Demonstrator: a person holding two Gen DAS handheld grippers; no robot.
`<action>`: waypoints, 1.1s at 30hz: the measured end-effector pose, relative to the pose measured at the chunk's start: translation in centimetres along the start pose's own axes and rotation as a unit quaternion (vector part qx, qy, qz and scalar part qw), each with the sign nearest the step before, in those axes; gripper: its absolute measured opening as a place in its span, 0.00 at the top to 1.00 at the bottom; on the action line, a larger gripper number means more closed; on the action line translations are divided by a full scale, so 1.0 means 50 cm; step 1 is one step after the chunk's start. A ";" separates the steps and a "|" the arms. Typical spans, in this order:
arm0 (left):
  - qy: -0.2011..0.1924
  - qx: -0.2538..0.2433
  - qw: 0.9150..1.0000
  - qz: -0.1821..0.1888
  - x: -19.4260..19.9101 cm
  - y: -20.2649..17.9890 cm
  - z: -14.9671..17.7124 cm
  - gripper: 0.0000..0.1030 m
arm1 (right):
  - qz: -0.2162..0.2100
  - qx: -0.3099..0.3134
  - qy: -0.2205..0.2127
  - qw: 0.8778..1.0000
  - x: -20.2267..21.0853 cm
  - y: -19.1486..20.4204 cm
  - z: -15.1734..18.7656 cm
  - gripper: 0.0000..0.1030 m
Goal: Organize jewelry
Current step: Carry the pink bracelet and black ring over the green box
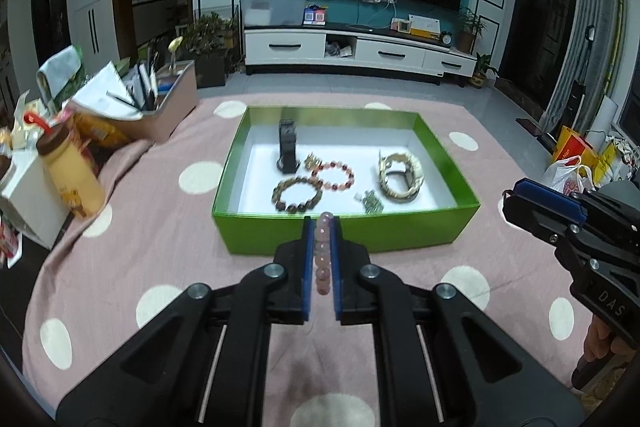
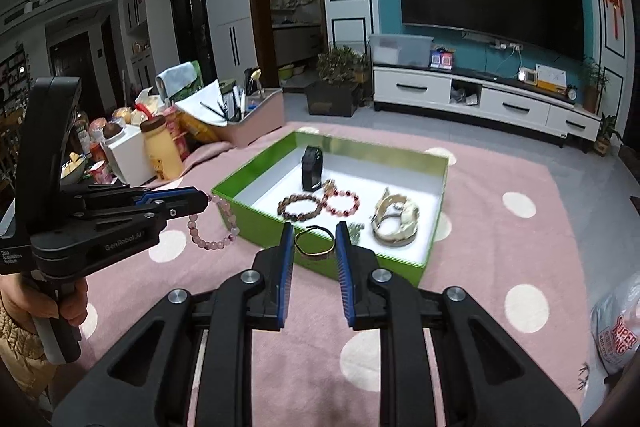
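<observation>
Left gripper (image 1: pixel 322 227) clamped pink bead bracelet (image 2: pixel 214 225); right gripper (image 2: pixel 313 241) pinched thin dark bangle (image 2: pixel 315 243); both hovered before green box (image 1: pixel 448 227) on pink dotted cloth (image 1: pixel 140 267); carry step, apparently; next: move over white interior, release.

Seen edge-on from the left wrist, the pink bead bracelet (image 1: pixel 323 255) shows only as a blurred row of beads between the closed pads; its loop is hidden. The right gripper (image 1: pixel 520 201) is cut off by the frame's right edge, its pads and any load concealed. In the right wrist view, the near wall of the green box (image 2: pixel 396 265) sits partly behind the fingers. The small green item (image 2: pixel 355 230) inside stays too small to identify.
</observation>
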State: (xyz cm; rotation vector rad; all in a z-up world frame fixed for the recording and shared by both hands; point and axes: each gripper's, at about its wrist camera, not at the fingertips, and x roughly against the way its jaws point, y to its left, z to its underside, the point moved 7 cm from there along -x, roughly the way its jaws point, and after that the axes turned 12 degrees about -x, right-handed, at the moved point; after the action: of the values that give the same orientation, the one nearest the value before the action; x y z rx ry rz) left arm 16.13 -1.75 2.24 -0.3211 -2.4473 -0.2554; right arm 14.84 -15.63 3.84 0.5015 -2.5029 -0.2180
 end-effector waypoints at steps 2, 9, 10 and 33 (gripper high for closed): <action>-0.006 -0.006 1.000 -0.001 -0.001 -0.008 -0.019 0.93 | 0.002 -0.001 -0.006 1.000 0.004 -0.005 -0.011 0.80; -0.020 -0.022 1.000 -0.006 -0.011 -0.024 -0.070 0.93 | 0.009 -0.005 -0.021 1.000 0.006 -0.017 -0.047 0.80; -0.022 -0.022 0.999 -0.007 -0.013 -0.023 -0.076 0.93 | 0.010 -0.005 -0.023 1.000 0.004 -0.018 -0.053 0.80; 0.000 -0.004 1.000 0.025 -0.157 0.010 -0.183 0.93 | 0.024 -0.045 -0.012 0.999 -0.103 -0.089 -0.131 0.80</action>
State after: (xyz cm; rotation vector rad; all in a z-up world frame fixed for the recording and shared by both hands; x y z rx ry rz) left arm 27.55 -4.98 4.41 -0.3860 -2.4350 -0.2436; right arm 23.86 -17.99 5.50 0.4049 -2.5131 -0.3182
